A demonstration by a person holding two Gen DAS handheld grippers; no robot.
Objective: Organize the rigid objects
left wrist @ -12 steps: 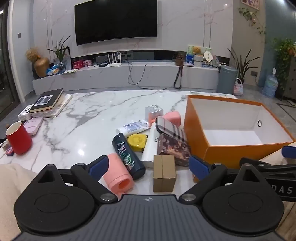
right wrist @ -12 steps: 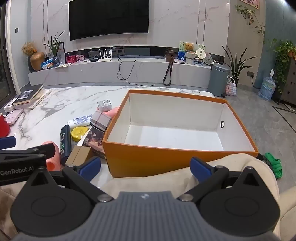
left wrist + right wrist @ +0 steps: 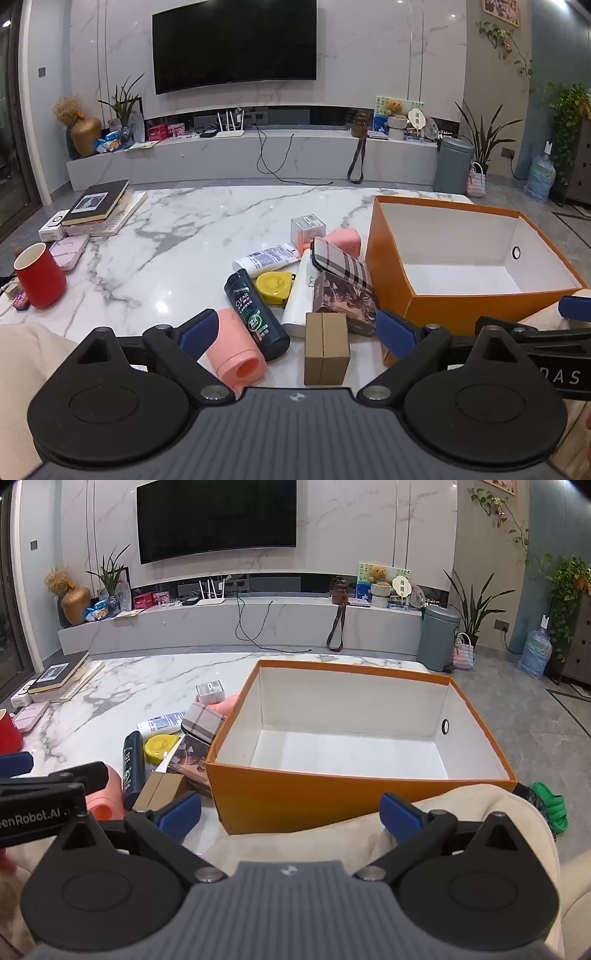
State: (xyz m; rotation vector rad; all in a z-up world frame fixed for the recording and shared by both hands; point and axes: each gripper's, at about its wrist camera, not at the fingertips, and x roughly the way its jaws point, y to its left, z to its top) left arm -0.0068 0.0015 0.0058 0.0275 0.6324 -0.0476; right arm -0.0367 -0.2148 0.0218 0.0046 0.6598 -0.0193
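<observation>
1. Left wrist view: left tool [image 3: 297, 330] hovers with fingers apart, holding nothing; cluttered items, brown carton [image 3: 326, 348] nearest, lie just ahead on the worktop [image 3: 177, 236].
2. Right tool [image 3: 290, 814], also spread and unloaded, faces the orange box [image 3: 332, 794], which holds nothing; sorting looks unstarted.

The table [image 3: 192, 236] is polished white marble, grey-veined and glossy with lamp reflections. The orange box [image 3: 295, 797] looks like matt cardboard, white inside. The small brown carton [image 3: 326, 347] is plain matt card. The dark shampoo bottle [image 3: 255, 314] is shiny plastic, and the red mug [image 3: 38, 275] looks smooth-glazed.
</observation>
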